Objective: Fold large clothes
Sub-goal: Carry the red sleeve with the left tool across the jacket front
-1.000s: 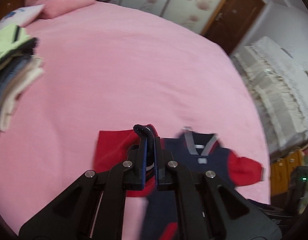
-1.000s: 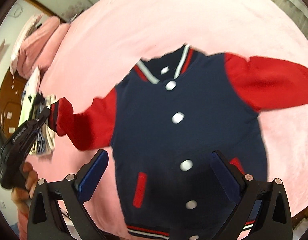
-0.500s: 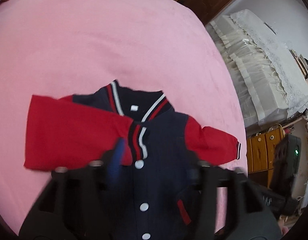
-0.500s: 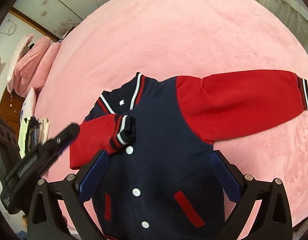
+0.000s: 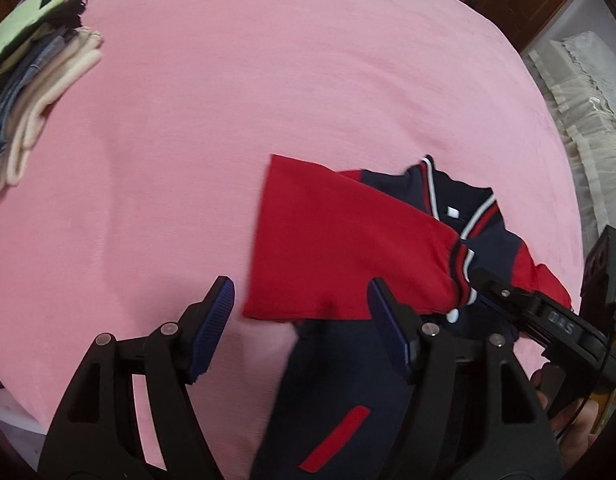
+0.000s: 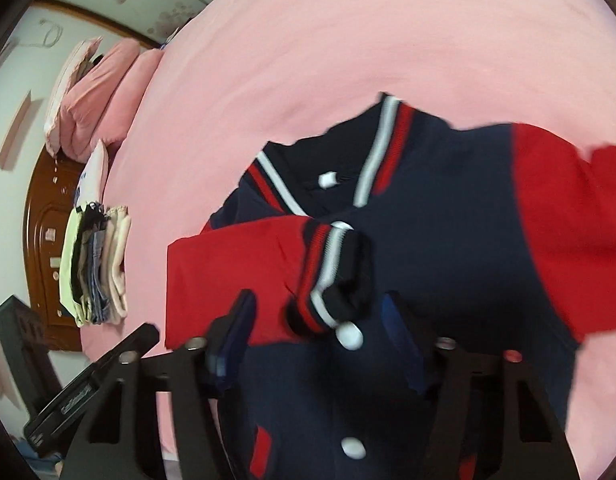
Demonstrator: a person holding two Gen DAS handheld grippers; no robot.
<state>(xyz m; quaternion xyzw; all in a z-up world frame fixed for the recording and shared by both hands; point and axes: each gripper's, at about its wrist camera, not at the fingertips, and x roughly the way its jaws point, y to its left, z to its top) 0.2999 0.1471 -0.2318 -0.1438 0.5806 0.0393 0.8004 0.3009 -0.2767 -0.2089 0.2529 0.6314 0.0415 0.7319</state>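
A navy varsity jacket [image 6: 440,216] with red sleeves and white snaps lies face up on the pink bed [image 6: 308,60]. Its left sleeve [image 5: 340,240] is folded across the chest, striped cuff [image 6: 332,276] near the top snaps. My left gripper [image 5: 301,320] is open and empty, hovering over the lower edge of that folded sleeve. My right gripper [image 6: 318,328] is open, close above the cuff, its jaws on either side of it and not closed. The right gripper also shows in the left wrist view [image 5: 540,312]. The other red sleeve [image 6: 568,232] lies out to the right.
A stack of folded clothes [image 5: 31,92] sits at the bed's far left, also in the right wrist view [image 6: 95,268]. Pink pillows [image 6: 95,92] lie at the headboard. A lace-covered piece of furniture [image 5: 584,92] stands beyond the bed's right edge.
My left gripper let go of the left sleeve cuff on the jacket's chest and drew back open. My right gripper has come down close over the cuff.
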